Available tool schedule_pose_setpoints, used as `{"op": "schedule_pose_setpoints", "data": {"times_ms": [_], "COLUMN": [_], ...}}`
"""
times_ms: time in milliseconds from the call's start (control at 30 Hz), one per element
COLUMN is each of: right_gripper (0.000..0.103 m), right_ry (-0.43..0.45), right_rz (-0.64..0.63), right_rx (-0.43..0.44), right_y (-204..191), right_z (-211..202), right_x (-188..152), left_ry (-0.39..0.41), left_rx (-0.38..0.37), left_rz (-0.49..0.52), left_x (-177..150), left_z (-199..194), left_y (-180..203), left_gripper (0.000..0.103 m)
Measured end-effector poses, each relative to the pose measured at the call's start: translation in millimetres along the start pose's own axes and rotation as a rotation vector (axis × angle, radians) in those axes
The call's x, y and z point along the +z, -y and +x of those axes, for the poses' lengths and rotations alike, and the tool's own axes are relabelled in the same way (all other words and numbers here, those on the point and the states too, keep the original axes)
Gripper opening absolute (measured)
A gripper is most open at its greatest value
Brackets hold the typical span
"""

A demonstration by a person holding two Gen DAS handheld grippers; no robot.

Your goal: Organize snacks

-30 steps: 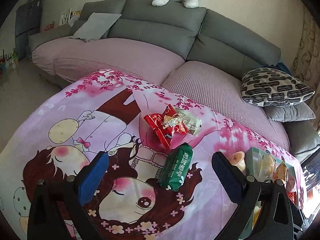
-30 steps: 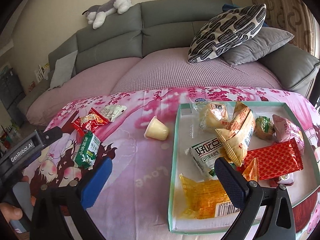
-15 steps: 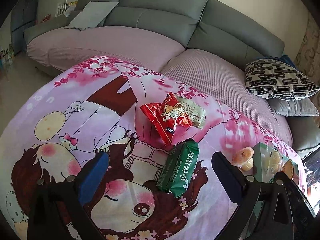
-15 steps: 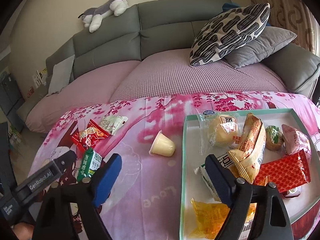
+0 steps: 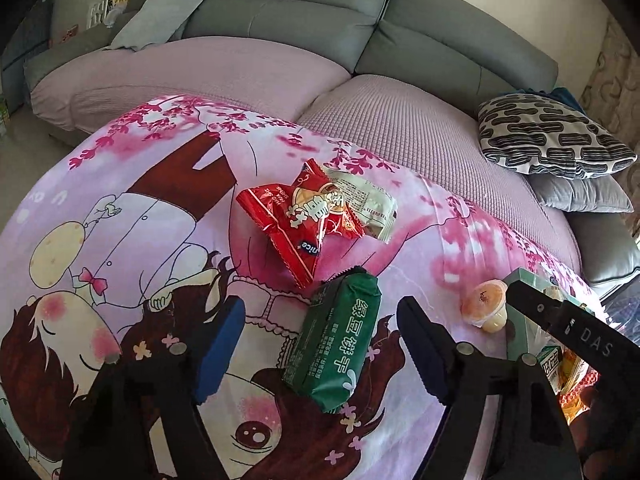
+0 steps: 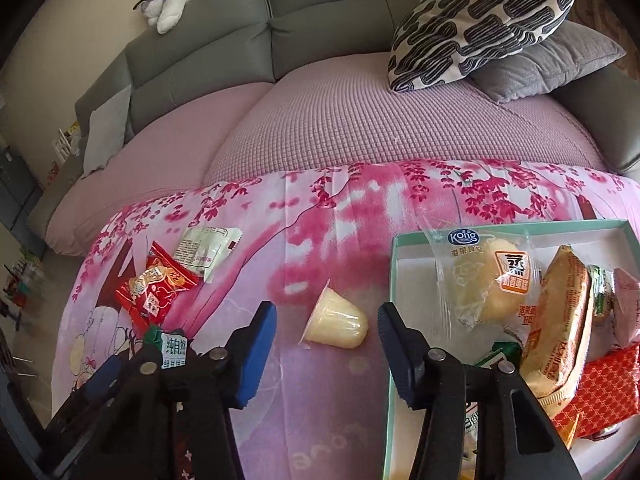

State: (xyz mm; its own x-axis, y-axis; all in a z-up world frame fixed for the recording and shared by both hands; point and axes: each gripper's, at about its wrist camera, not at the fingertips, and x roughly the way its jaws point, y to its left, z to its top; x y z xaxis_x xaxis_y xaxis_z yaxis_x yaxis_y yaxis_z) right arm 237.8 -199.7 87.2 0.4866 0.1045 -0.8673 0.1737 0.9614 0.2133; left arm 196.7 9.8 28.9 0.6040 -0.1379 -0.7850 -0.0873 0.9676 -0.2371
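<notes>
The left gripper [image 5: 320, 354] is closing around the green biscuit pack [image 5: 334, 338], which lies on the pink cartoon cloth [image 5: 160, 200] between its blue pads, neither pad touching it yet. The right gripper [image 6: 326, 342] is likewise closing, its pads either side of the tipped jelly cup [image 6: 336, 322] without contact. At the cup's three o'clock is the snack-filled tray [image 6: 394, 264]; a red packet [image 6: 156, 290] and white sachet [image 6: 206, 248] lie at ten o'clock.
</notes>
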Motion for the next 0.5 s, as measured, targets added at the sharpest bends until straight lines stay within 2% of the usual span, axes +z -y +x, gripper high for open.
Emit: {"op": "schedule_pose_setpoints", "data": {"times_ms": [233,333,500], "right_gripper": [0.051,0.049,0.047], "right_ry": [-0.065,-0.061,-0.063], "right_rz": [0.02,0.015,-0.015], "right_rx": [0.002,0.001,-0.024], "right_y": [2.8,0.3,-7.6], "right_z": [22.4,25.9,30.8], "right_x": [1.0,2.6,6.4], "left_ry": [-0.038,-0.06,-0.081], "left_rx": [-0.01,-0.014,0.002], "left_rz": [0.022,0.027,0.026], "left_x": [-1.6,-3.3,-5.3], "left_z": [14.1,20.2,27.7], "left_y": [4.5,6.2,5.1], "left_gripper": [0.054,0.041,0.035]}}
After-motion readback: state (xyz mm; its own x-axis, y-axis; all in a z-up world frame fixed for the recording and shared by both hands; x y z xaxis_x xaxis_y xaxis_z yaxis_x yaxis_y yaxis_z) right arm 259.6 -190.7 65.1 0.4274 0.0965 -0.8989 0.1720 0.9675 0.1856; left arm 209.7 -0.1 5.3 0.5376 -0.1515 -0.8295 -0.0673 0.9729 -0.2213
